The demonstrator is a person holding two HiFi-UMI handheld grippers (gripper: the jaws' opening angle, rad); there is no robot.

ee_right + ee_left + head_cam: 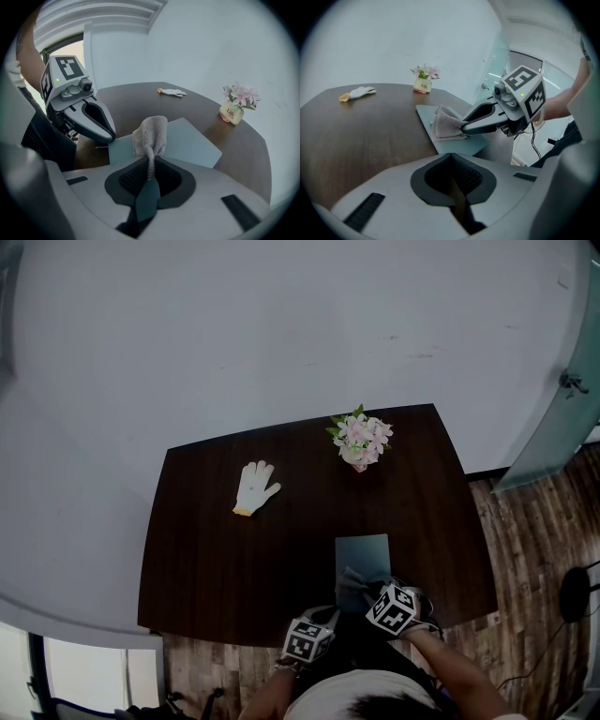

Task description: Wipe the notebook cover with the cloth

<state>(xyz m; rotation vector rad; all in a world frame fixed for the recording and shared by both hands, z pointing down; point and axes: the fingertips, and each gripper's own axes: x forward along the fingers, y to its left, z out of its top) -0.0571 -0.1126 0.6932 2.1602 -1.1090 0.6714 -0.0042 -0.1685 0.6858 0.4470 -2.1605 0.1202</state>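
Observation:
A pale blue-grey notebook (364, 550) lies flat near the front edge of the dark table (216, 559). My right gripper (150, 161) is shut on a grey cloth (151, 133), which stands bunched above the notebook's (190, 140) near end. From the left gripper view, the cloth (446, 124) rests on the notebook (454, 144), pinched by the right gripper (465, 126). My left gripper (452, 161) is shut with nothing between its jaws. It hovers at the table's front edge, left of the notebook, and in the right gripper view the left gripper (108, 133) sits by the notebook's near-left corner.
A white work glove (255, 487) lies at the back left of the table. A small pot of pink flowers (361, 441) stands at the back, beyond the notebook. A glass panel (558, 418) and wooden floor are to the right.

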